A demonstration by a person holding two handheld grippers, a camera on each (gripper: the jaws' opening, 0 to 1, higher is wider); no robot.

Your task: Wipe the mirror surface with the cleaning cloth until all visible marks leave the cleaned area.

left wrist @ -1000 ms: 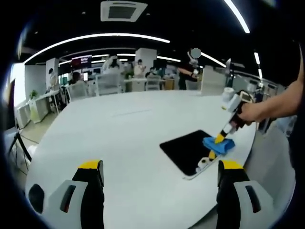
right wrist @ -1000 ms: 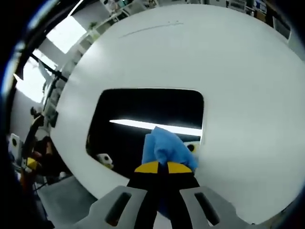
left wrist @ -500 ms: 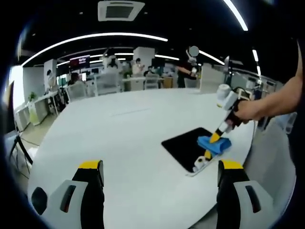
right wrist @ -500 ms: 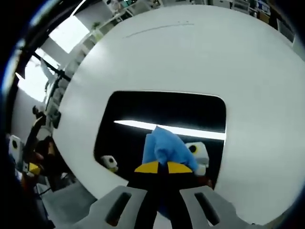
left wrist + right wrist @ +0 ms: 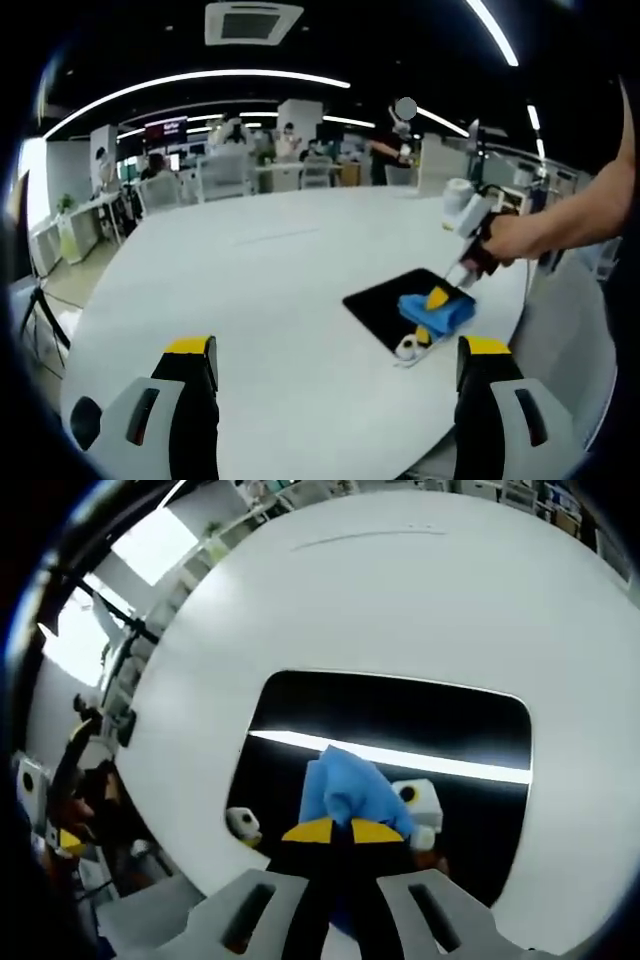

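1. No legible text, brand, number or label in either view.
2. Lit sign [image 5: 172, 127] far back at 11 o'clock in the left gripper view carries pale marks, too small and blurred to read.

We see the mirror [image 5: 330, 720] lying flat on the white surface [image 5: 400, 600], a dark rectangle with rounded corners and a thin pale edge. Its glass reflects a long bright ceiling light as a white streak running across it. In the left gripper view the mirror [image 5: 385, 300] sits near the surface's edge. The cloth [image 5: 350, 795] is blue, bunched into a soft lump, and rests on the glass just below the streak. In the left gripper view the cloth [image 5: 435, 312] covers the mirror's near corner.
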